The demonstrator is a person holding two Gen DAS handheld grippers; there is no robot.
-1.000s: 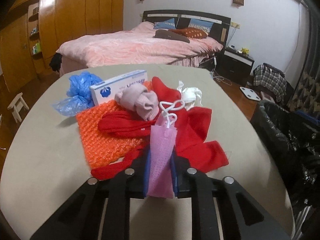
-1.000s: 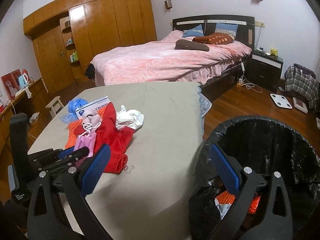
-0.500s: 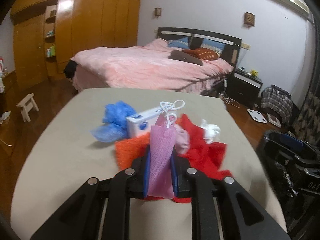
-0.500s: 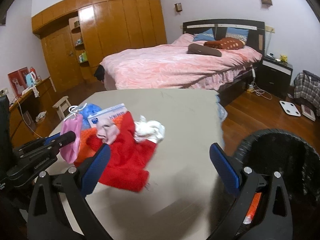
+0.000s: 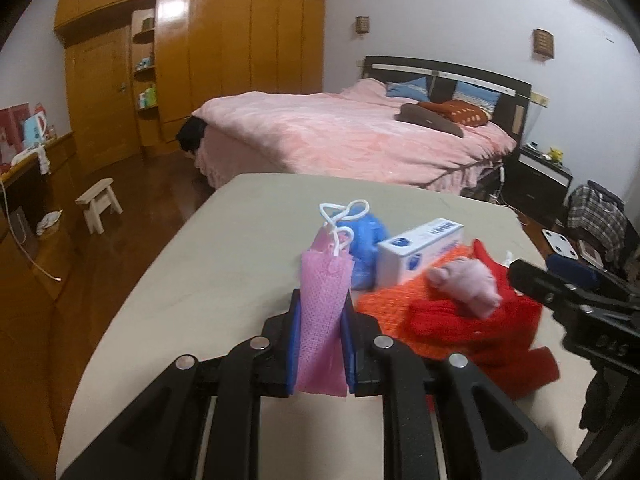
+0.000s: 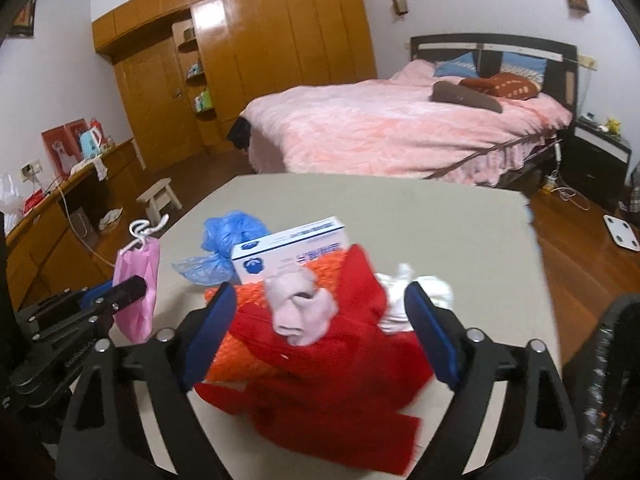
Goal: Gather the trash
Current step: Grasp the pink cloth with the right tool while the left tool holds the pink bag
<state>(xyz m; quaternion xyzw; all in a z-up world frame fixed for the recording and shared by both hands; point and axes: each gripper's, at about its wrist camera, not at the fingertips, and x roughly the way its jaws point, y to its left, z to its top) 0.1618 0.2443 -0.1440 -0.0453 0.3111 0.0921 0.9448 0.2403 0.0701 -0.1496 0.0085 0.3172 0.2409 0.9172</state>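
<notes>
My left gripper [image 5: 320, 344] is shut on a pink mesh face mask [image 5: 324, 312] with white ear loops, held up above the beige table [image 5: 224, 256]. In the right wrist view the same mask [image 6: 138, 280] hangs at the left in the left gripper [image 6: 128, 286]. My right gripper [image 6: 320, 328] hovers over the pile, its jaws closing but still wide, pads clear of everything. Between them lie a pale pink sock [image 6: 304, 304] and red cloth [image 6: 320, 364]. An orange mesh piece [image 6: 236, 356], a white box [image 6: 288, 248], a blue plastic bag [image 6: 224, 244] and white crumpled material [image 6: 412, 296] lie around.
A black-lined trash bin [image 6: 608, 368] stands at the table's right edge. Behind the table is a pink bed [image 6: 400, 128], with a wooden wardrobe [image 6: 240, 60] at the left. A small stool [image 6: 158, 198] and a side desk [image 6: 52, 216] stand left of the table.
My right gripper swung left from over the trash bin to above the pile, and its jaws narrowed. My left gripper drew back and leftward with the pink mask still held.
</notes>
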